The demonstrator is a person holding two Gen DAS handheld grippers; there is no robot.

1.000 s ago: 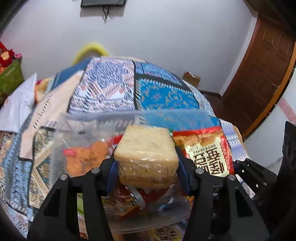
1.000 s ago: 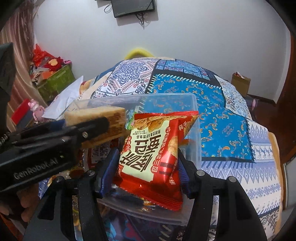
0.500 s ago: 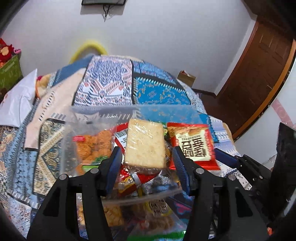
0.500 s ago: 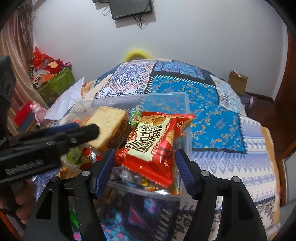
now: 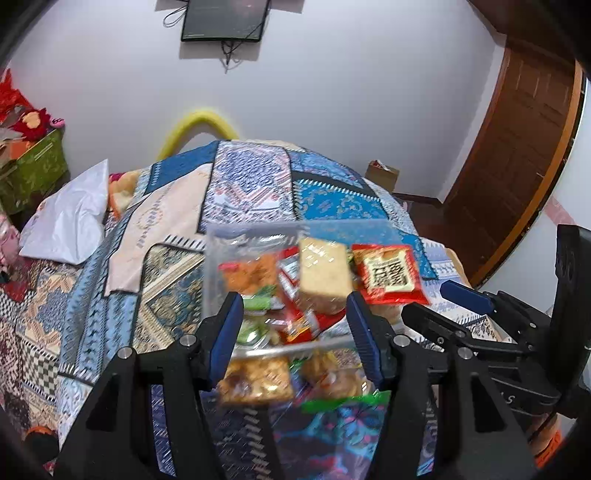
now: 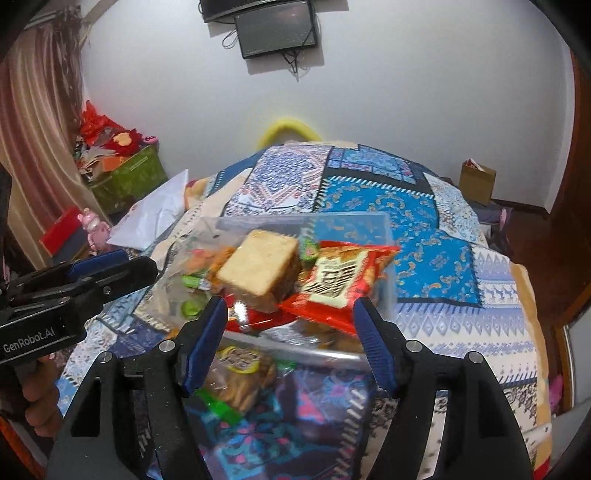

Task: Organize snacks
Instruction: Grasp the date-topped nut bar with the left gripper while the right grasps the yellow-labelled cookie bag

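The left gripper [image 5: 293, 328] hangs over the near edge of a clear plastic container [image 5: 255, 230] that sits on a bed covered by a blue patchwork quilt [image 5: 332, 203]. Its fingers [image 5: 227, 334] stand apart with nothing between the pads; they have just been opening, and the plastic-wrapped slice of cake [image 5: 323, 275] lies free on top of the heap of snacks in the container, tilted against the packets beneath it. The right gripper [image 6: 290, 345] is likewise spread, its fingers [image 6: 373, 347] having just been opening, and they touch nothing. The red snack packet [image 6: 338, 284] with the white label rests on the pile just beside the cake slice, leaning over the container's right side.

Inside the container, a clear bag of orange fried pieces [image 5: 251, 273] lies to the left of the cake, with other red and green wrappers under and around it. On the quilt in front of the container, outside it, lie a clear packet of brown snacks [image 5: 255, 380] and another packet with a green edge [image 5: 340, 384], both blurred.

From the right wrist view the left gripper shows at the left edge, held by a hand [image 6: 38, 402]. A white pillow [image 5: 70, 218] lies at the far left of the bed, and a dark screen [image 5: 225, 18] hangs on the white wall.
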